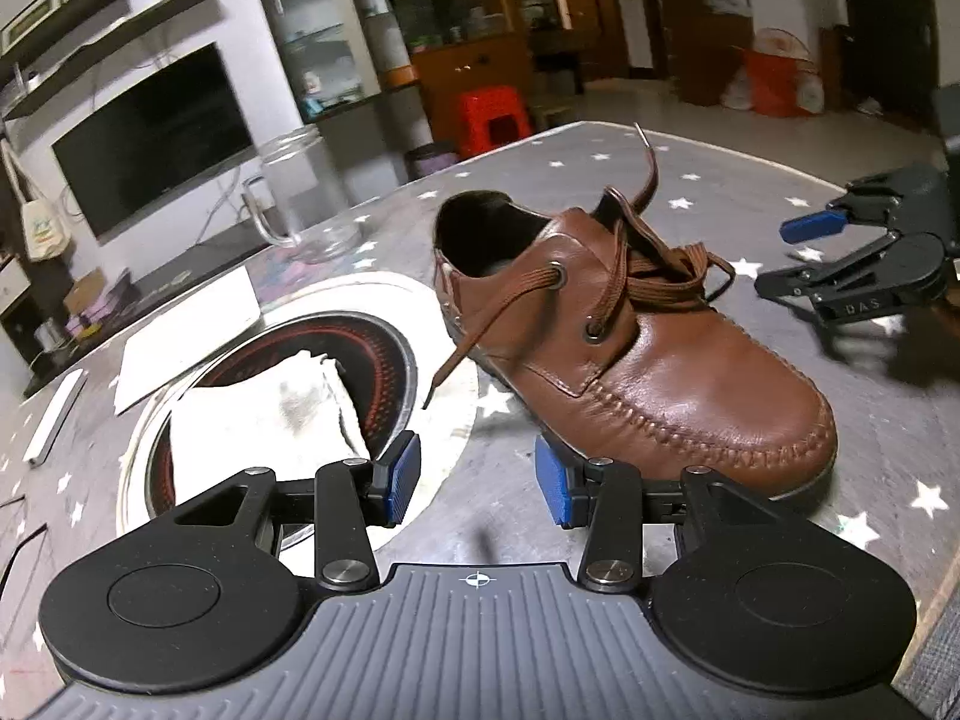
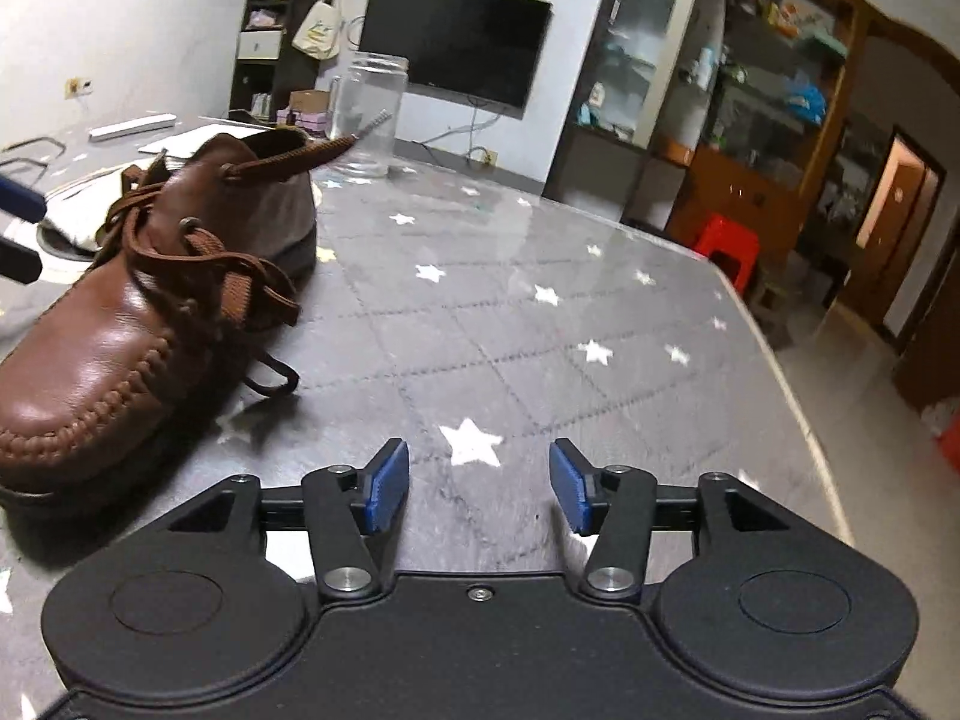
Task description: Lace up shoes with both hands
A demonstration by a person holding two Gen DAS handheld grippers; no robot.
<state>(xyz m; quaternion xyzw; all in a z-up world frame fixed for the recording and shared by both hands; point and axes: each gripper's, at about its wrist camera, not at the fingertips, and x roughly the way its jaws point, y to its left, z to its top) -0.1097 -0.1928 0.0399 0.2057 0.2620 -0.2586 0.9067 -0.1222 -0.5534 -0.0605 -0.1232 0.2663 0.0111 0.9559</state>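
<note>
While the brown leather shoe (image 1: 630, 354) sits upright on the star-patterned table (image 2: 540, 330), its brown laces (image 1: 654, 264) lie loosely tangled over the tongue, one end hanging down the near side. Left gripper (image 1: 477, 483) hovers just in front of the shoe's toe, fingers apart, holding nothing. Right gripper (image 2: 480, 486) is beside the shoe's toe, fingers apart, empty. Behind the shoe's heel stands a glass jar (image 1: 300, 192); a white cloth (image 1: 264, 420) lies near its side.
</note>
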